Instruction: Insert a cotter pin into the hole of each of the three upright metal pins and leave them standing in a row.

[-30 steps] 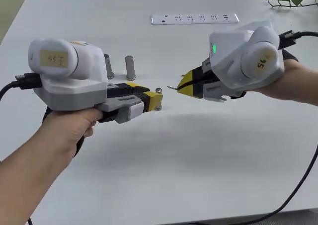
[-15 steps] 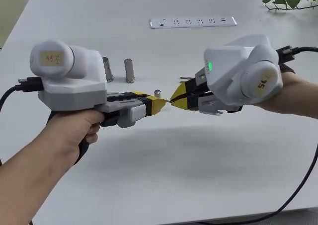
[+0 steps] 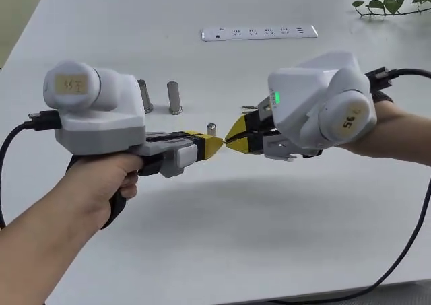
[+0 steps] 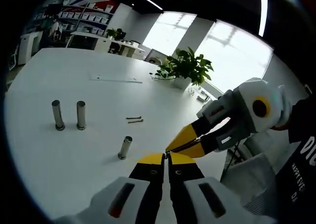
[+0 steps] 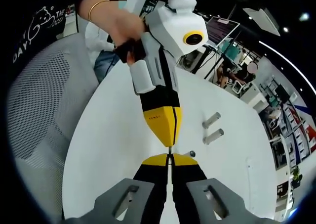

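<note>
1. No cotter pin looks fitted yet. The three metal pins (image 3: 174, 97) stand on the counter (image 3: 269, 204), and spare cotter pins (image 4: 134, 119) lie beyond them.
2. The right tool (image 3: 231, 139) is closed on a thin cotter pin (image 5: 170, 154). The left tool (image 3: 215, 145), jaws together, meets it tip to tip above the counter.
3. I cannot tell whether the left tool also pinches the cotter pin. The holes are too small to make out.

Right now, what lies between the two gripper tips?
A thin cotter pin bridges the small gap between the left gripper and the right gripper; the right gripper view shows it best.
</note>
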The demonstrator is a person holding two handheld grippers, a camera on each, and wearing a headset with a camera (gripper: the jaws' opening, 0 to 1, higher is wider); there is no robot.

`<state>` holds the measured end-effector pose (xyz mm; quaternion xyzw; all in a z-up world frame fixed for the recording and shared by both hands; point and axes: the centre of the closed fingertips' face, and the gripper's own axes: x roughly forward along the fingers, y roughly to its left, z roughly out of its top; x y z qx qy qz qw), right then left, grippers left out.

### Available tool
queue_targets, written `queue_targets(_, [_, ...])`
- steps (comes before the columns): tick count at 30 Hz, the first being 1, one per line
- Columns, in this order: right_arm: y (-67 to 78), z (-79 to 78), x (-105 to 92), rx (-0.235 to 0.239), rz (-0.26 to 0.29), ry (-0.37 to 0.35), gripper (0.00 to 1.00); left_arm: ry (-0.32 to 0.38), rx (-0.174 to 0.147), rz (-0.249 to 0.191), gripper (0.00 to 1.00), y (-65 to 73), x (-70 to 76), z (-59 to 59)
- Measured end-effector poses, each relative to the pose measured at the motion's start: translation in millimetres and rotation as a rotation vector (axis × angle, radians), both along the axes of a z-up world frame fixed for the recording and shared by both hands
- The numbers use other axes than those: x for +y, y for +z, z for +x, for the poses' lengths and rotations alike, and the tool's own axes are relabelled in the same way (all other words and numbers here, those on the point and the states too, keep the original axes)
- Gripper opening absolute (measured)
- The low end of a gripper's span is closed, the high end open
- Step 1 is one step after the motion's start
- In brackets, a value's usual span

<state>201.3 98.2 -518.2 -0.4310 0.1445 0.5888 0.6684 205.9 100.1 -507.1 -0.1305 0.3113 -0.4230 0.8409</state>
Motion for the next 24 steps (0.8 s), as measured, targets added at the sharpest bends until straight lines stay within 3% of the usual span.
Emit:
queue_targets(4, [-1.1, 1.7, 0.7, -0.008, -0.002, -0.001, 0.0, 0.007, -0.001, 0.0, 0.0, -0.7, 0.9, 0.8])
queue_targets(7, [-0.9, 2.1, 1.3, -0.011, -0.003, -0.001, 0.0, -0.002, -0.025, 0.009, 0.0, 0.1, 1.1, 0.5])
queue_targets(11, [-1.2, 2.2, 1.8, -0.021, -0.007, 0.003, 0.0, -0.003, -0.023, 0.012, 0.0, -0.1, 1.3, 0.2])
queue_targets(24, [0.0, 0.7, 0.2, -0.032, 0.001, -0.011, 0.0, -0.043, -0.089, 0.058, 0.0, 1.9, -1.0, -1.2])
